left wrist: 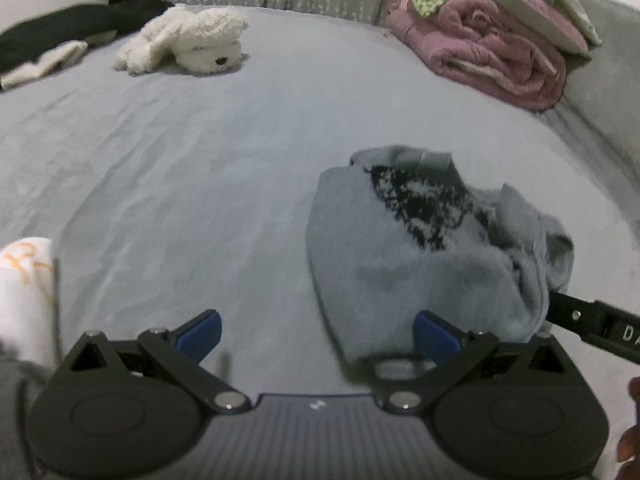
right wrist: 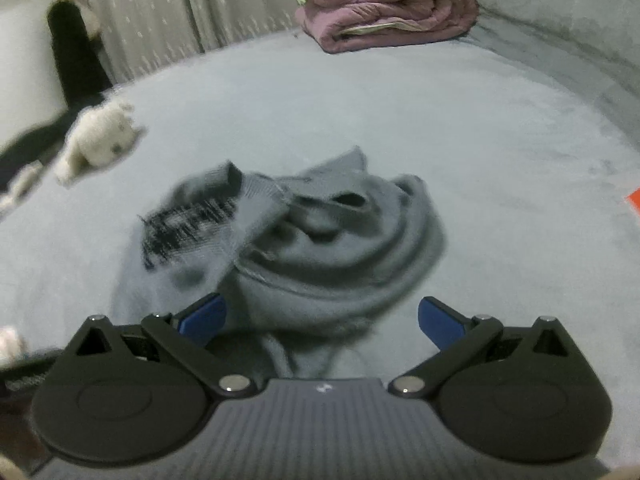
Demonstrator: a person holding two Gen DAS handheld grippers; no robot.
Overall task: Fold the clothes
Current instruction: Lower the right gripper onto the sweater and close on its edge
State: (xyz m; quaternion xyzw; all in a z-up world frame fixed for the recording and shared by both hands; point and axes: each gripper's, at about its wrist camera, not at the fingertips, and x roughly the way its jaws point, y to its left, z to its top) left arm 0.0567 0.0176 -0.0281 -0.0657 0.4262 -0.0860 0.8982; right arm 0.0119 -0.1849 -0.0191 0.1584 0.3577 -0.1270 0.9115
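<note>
A crumpled grey sweater [left wrist: 404, 256] with a black-and-white patterned patch lies bunched on the grey bedsheet [left wrist: 200, 160]. My left gripper [left wrist: 318, 336] is open just in front of the sweater's near left edge, its right blue pad against the cloth. In the right wrist view the same sweater [right wrist: 312, 252] is heaped right ahead, and my right gripper [right wrist: 322, 320] stands open over its near edge with cloth lying between the blue pads. The right gripper's black body also shows at the left wrist view's right edge.
A white plush dog [left wrist: 188, 42] lies far left on the bed beside dark clothing [left wrist: 60, 32]. A folded pink blanket [left wrist: 492, 48] with green cloth on top sits at the far right. A white rolled cloth [left wrist: 28, 280] is near left. A curtain [right wrist: 180, 8] hangs behind.
</note>
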